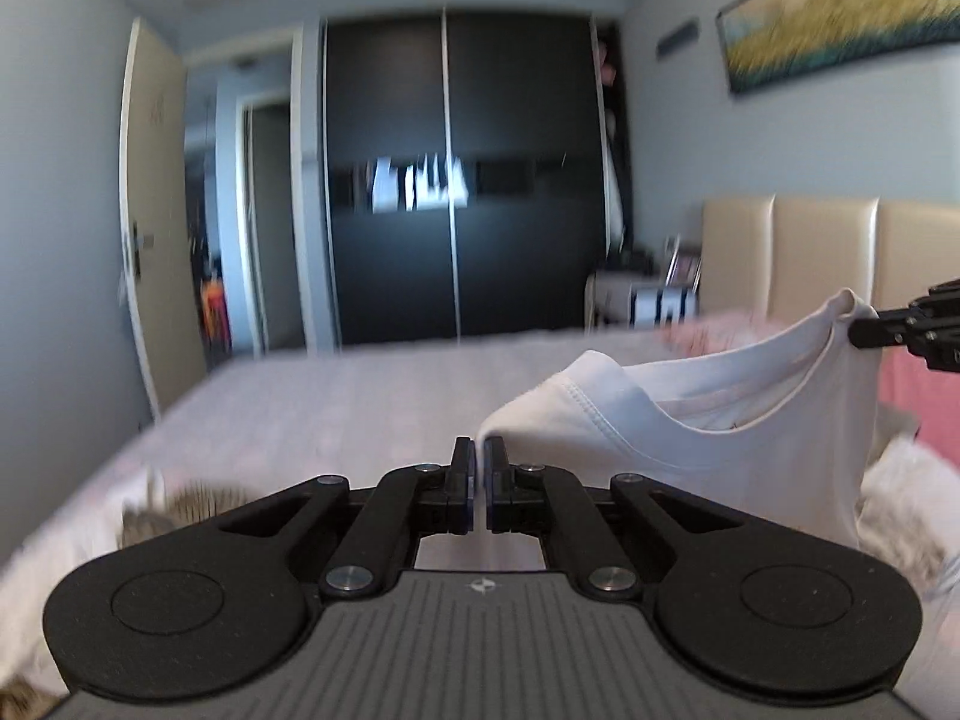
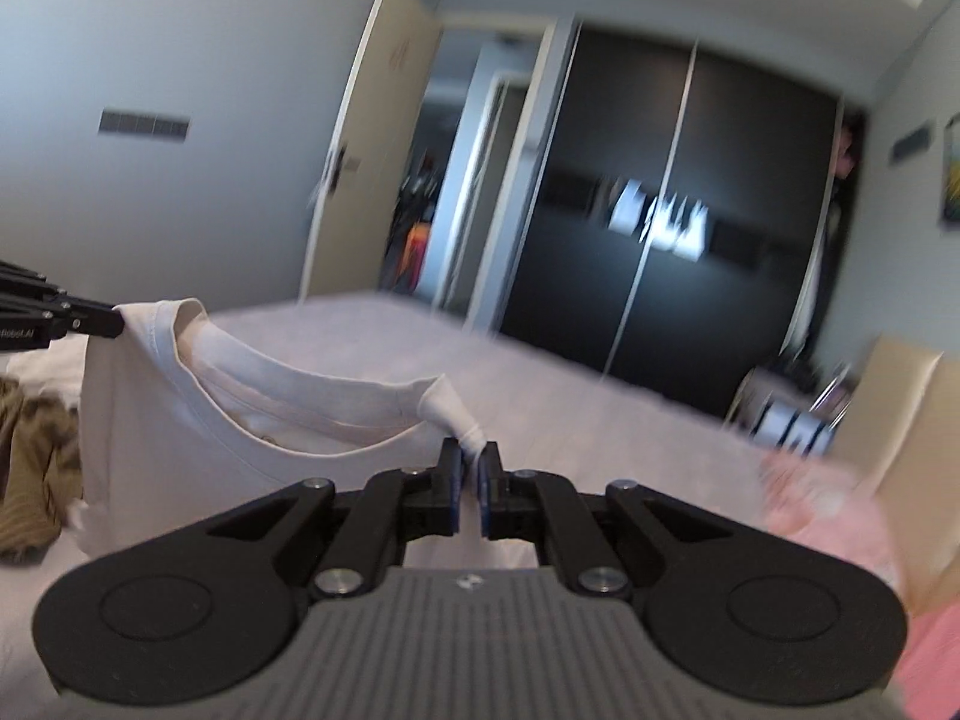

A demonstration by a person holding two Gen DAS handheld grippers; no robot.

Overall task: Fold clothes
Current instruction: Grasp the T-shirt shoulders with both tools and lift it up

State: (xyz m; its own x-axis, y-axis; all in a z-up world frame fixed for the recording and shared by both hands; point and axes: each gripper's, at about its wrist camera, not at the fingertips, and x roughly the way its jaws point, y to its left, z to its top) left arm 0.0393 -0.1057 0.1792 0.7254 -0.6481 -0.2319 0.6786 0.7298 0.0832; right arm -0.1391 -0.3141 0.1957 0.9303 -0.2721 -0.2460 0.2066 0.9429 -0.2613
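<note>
A bedroom with a dark wardrobe [image 1: 456, 180] and the bed [image 1: 336, 402] below; I hold the white T-shirt [image 1: 720, 420] up above it by both shoulders, left gripper [image 1: 480, 468] and right gripper [image 2: 471, 477] each closed tight on fabric, so it hangs flat for folding

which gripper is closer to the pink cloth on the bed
Right. The right gripper has the pink cloth just off its outer side; the left gripper is across the white shirt from it.
</note>
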